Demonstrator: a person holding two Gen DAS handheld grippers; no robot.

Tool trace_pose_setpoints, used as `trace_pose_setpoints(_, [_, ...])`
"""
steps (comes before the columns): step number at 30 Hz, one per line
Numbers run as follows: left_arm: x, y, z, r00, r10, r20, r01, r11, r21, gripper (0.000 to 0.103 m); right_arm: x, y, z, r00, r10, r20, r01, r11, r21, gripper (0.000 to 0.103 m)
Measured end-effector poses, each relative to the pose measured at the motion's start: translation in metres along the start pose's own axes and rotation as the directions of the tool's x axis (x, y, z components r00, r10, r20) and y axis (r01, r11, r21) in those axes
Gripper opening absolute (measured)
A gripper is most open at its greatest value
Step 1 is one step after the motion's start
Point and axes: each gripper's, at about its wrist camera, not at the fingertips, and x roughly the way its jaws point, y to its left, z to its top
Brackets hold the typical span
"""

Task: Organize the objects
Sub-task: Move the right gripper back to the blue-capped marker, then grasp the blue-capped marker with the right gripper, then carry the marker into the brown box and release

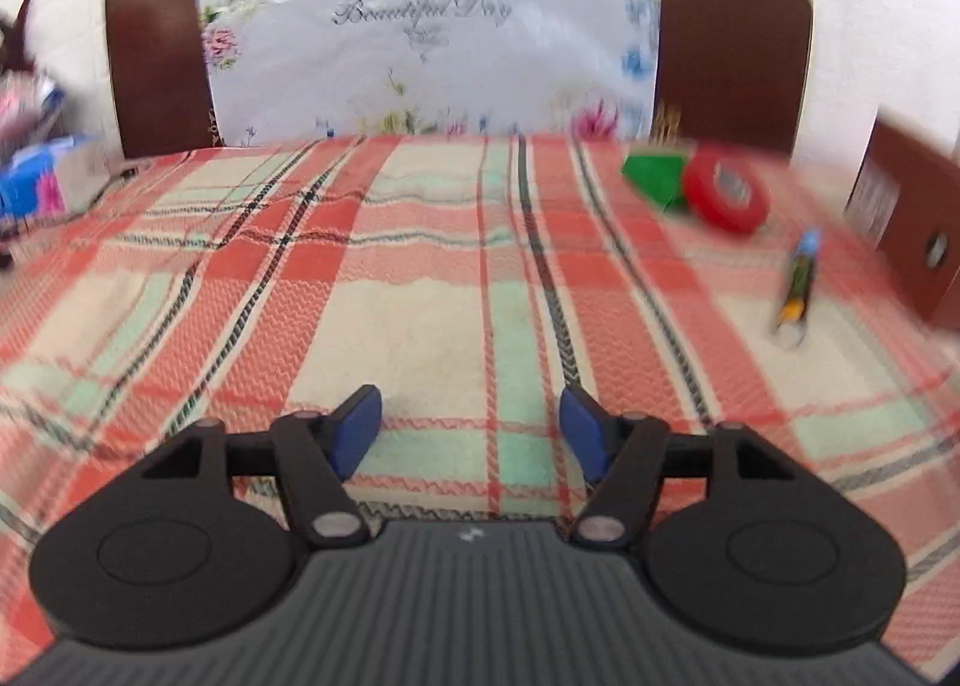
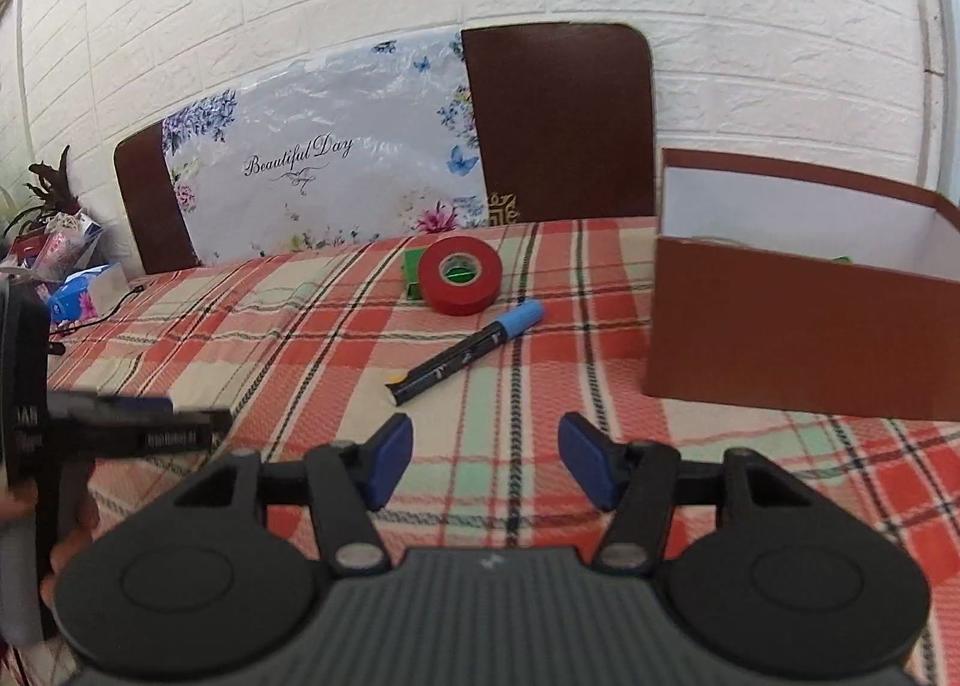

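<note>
A red tape roll [image 2: 460,275] lies on the plaid tablecloth [image 2: 336,326], leaning on a green block [image 2: 411,274] behind it. A black marker with a blue cap [image 2: 468,350] lies in front of the roll. A brown open box [image 2: 804,326] stands at the right. My right gripper [image 2: 485,461] is open and empty, just short of the marker. My left gripper [image 1: 471,433] is open and empty over bare cloth; the tape [image 1: 726,191], green block [image 1: 654,179] and marker [image 1: 797,284] lie far right of it. The left gripper also shows at the right wrist view's left edge [image 2: 120,428].
A floral "Beautiful Day" board [image 2: 336,158] and brown chair backs [image 2: 558,122] stand behind the table against a white brick wall. A blue tissue pack [image 2: 78,296], a cable and clutter sit at the far left. The box's corner [image 1: 912,230] shows at the left wrist view's right edge.
</note>
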Motion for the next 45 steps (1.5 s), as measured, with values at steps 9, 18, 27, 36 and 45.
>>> trace_pose_setpoints(9, [0.007, -0.002, 0.003, 0.999, -0.044, 0.010, 0.044, 0.999, 0.004, 0.076, 0.119, 0.010, 0.018, 0.991, -0.073, -0.116, 0.081, 0.995, 0.062, 0.072])
trace_pose_setpoints(18, [0.007, -0.006, 0.000, 0.999, -0.045, 0.009, 0.045, 0.999, 0.012, 0.079, 0.070, 0.035, -0.018, 0.992, -0.004, -0.124, -0.010, 0.994, -0.113, 0.018])
trace_pose_setpoints(27, [0.007, -0.016, 0.008, 0.998, -0.015, -0.062, 0.019, 0.997, 0.069, 0.087, 0.011, 0.037, -0.051, 0.992, 0.041, -0.122, -0.061, 0.985, -0.164, 0.025])
trace_pose_setpoints(36, [-0.027, -0.052, 0.039, 0.960, -0.232, -0.160, 0.223, 0.972, -0.071, 0.082, -0.004, 0.020, -0.058, 0.994, 0.019, -0.112, -0.036, 0.988, -0.153, 0.047])
trace_pose_setpoints(45, [0.024, -0.112, 0.031, 0.897, -0.215, -0.387, 0.214, 0.976, -0.045, 0.083, 0.011, 0.027, -0.056, 0.994, 0.014, -0.110, -0.042, 0.966, -0.255, 0.029])
